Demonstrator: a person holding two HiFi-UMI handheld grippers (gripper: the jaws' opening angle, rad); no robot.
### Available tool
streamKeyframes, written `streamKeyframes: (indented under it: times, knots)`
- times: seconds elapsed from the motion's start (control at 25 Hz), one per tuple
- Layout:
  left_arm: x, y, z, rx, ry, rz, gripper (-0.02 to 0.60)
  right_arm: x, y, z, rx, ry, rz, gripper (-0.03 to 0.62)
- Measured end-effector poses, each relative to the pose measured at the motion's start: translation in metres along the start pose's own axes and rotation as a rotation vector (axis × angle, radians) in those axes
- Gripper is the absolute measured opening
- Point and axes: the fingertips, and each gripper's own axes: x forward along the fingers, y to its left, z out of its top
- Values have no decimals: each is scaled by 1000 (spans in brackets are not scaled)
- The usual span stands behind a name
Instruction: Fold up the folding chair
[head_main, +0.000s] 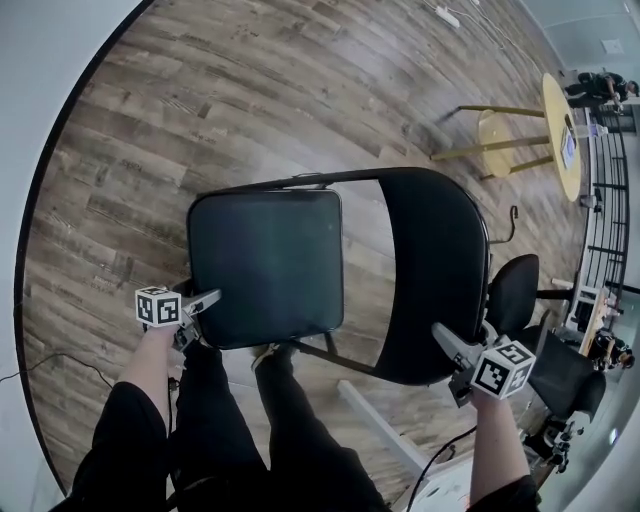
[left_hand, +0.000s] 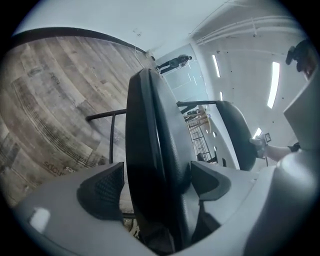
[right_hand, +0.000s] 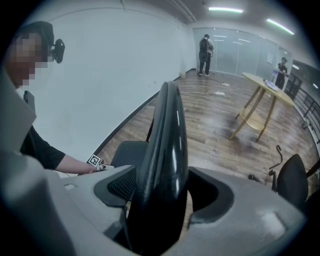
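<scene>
The black folding chair stands open in front of me. Its padded seat (head_main: 265, 265) is to the left and its curved backrest (head_main: 435, 270) to the right. My left gripper (head_main: 205, 300) grips the seat's near left edge. In the left gripper view the seat's edge (left_hand: 155, 130) fills the gap between the two pads of that gripper (left_hand: 157, 185). My right gripper (head_main: 447, 345) is shut on the backrest's top rim. In the right gripper view the glossy rim (right_hand: 165, 150) runs up between the pads of that gripper (right_hand: 160, 192).
A round wooden table (head_main: 565, 135) stands far right, with a black office chair (head_main: 515, 290) nearer. The curved white wall (head_main: 40, 90) runs along the left. A cable (head_main: 60, 360) lies on the wood floor. My legs (head_main: 230, 420) are under the seat. People (right_hand: 206, 47) stand far off.
</scene>
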Motion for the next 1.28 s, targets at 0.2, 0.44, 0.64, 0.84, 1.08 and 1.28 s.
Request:
streamKeyframes:
  times: [0.2,0.44,0.64,0.84,1.08,1.28]
  knots:
    - [8,-8,-4,-4,11,-97,400,0,6,2,4,4,28,310]
    - [12,-13,-5,-46,-1,-215,339,-1,12,7,-15,7,44,301]
    - [13,-13,-6,-55,2,-233,319,-1,14,6,-42,12,49,225]
    - [12,-14,-6,-63,17,-226,314,-2,17,6,-64,6,68,194]
    - [13,-13,-8,-66,21,-223,321,-2,19,5,-87,-5,95,156]
    - [12,-16,-9,-70,22,-220,319,-5,20,8,-73,-14,118,132]
